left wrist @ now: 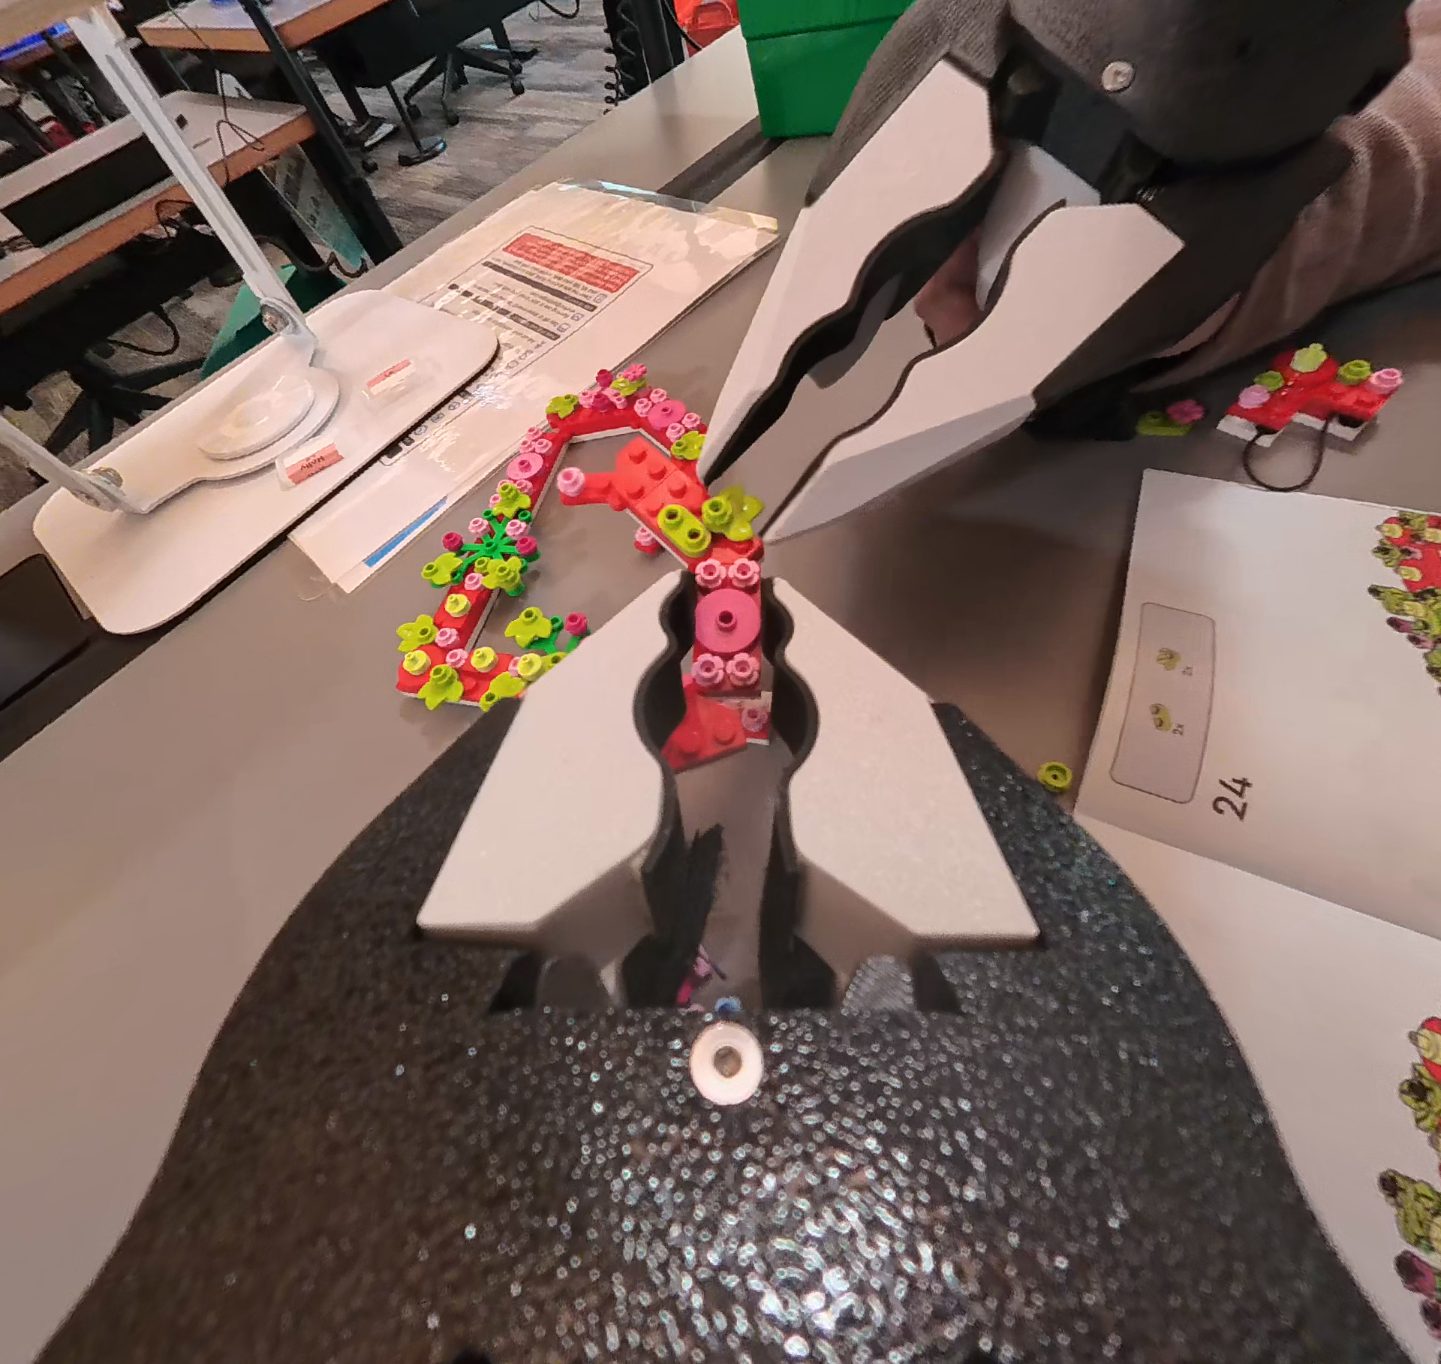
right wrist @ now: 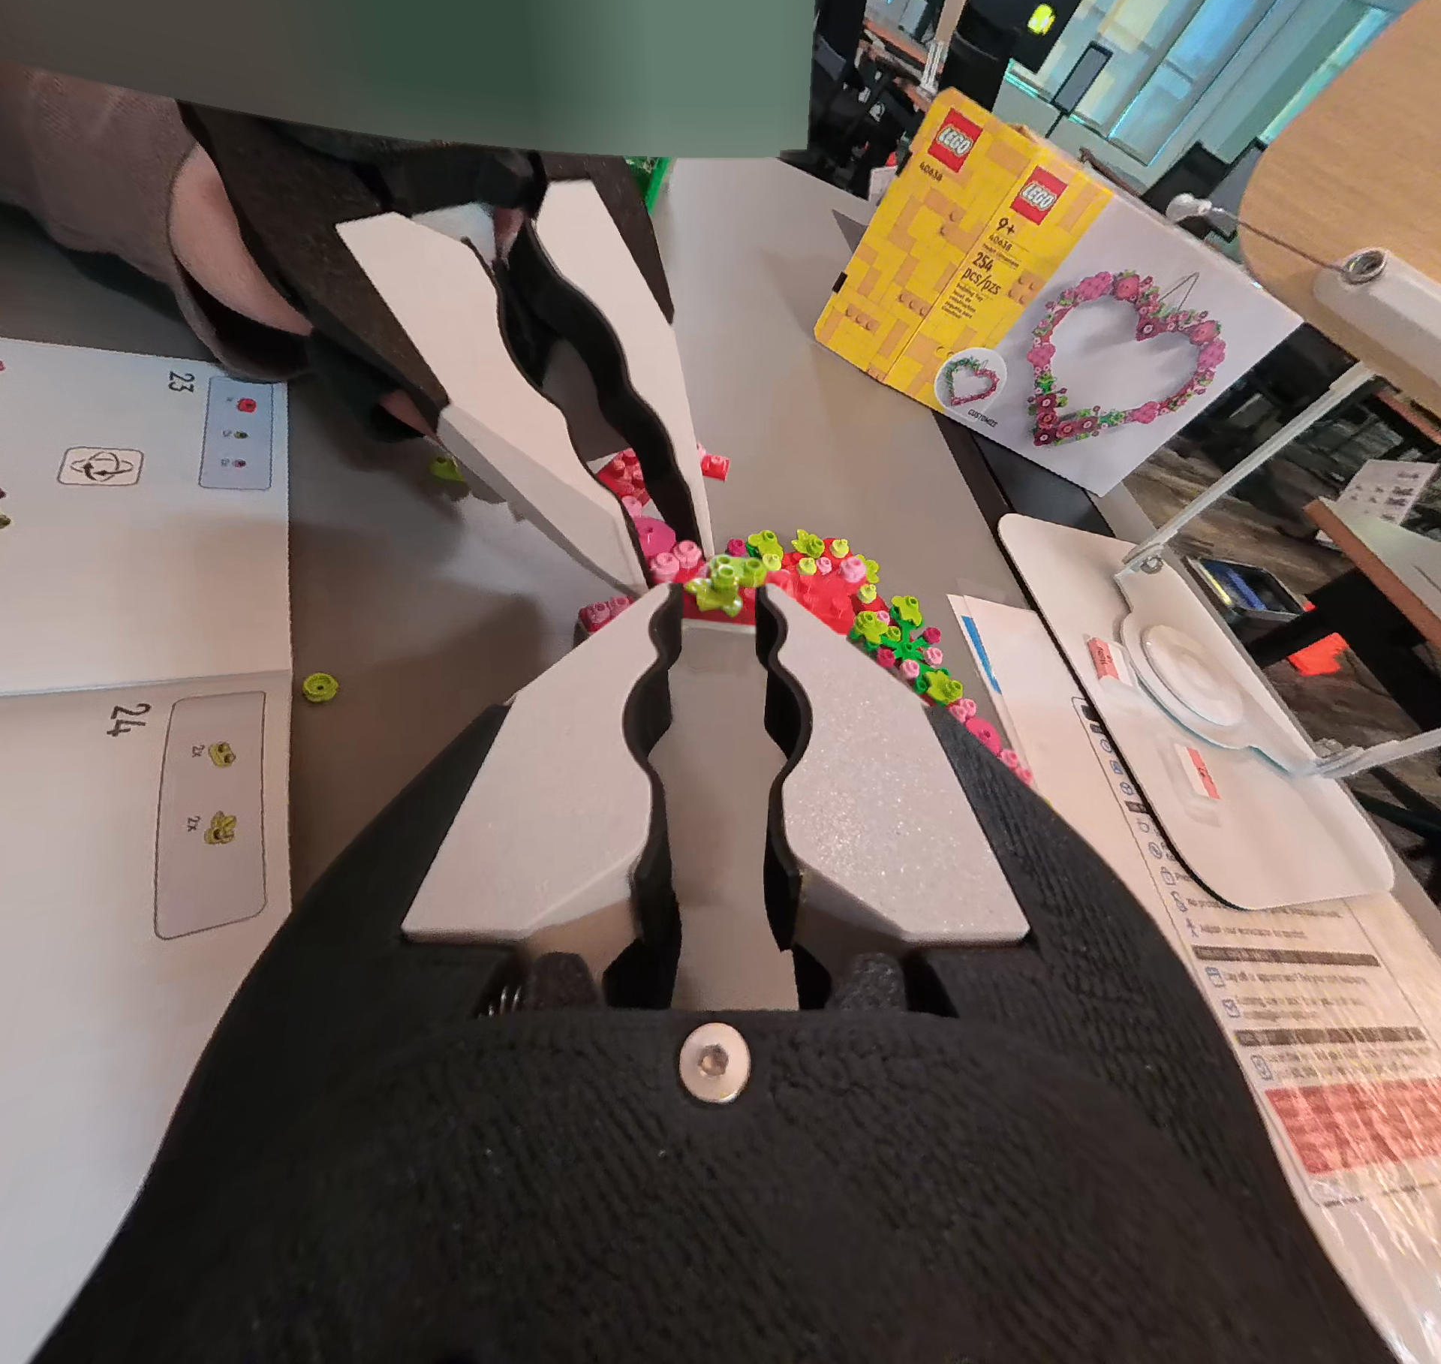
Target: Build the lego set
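Clamping the red lego strip [left wrist: 725, 625], left gripper [left wrist: 724, 582]; right gripper [right wrist: 716, 600] jaws parted.

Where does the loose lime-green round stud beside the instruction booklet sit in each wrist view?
Left wrist view: lime-green round stud lies right of centre, on the table at the instruction booklet's left edge.
Right wrist view: stud lies left of centre, off the booklet's right edge.
Shared landmark: the booklet's step panel showing two lime pieces.
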`<state>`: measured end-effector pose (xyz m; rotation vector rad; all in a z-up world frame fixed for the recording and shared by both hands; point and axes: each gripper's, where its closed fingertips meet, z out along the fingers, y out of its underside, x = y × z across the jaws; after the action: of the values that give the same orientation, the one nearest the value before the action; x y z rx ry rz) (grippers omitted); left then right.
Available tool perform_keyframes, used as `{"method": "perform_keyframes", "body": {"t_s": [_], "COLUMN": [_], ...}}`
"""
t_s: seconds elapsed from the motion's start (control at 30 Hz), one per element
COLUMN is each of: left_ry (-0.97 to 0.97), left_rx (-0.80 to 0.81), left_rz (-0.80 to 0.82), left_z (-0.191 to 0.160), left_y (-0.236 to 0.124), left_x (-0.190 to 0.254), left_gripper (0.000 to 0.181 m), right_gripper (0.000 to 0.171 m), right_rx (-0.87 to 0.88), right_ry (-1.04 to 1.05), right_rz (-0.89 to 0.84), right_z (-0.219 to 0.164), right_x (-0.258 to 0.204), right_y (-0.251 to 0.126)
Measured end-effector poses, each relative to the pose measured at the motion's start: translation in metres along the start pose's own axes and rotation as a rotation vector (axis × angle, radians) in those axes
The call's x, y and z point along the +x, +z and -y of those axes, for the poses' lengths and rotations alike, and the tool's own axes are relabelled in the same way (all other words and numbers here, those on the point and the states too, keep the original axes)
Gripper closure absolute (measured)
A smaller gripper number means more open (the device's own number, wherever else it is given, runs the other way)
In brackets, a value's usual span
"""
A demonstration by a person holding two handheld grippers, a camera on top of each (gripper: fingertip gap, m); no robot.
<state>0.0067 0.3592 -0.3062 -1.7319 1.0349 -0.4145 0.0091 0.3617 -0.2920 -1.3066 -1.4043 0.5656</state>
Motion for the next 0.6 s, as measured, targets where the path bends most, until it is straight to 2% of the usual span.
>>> {"method": "perform_keyframes", "body": {"t_s": [0.6], "left_ry": [-0.007], "left_rx": [-0.016], "left_rz": [-0.001], "left_z": [-0.0038], "left_y": [0.0], "left_x": [-0.0021], "left_gripper": [0.166], "right_gripper": [0.154], "right_rx": [-0.002], "right_ry": [0.035], "right_rz": [0.054], "right_z": [-0.0038], "right_x": [-0.0056], "right_y": [0.001]}}
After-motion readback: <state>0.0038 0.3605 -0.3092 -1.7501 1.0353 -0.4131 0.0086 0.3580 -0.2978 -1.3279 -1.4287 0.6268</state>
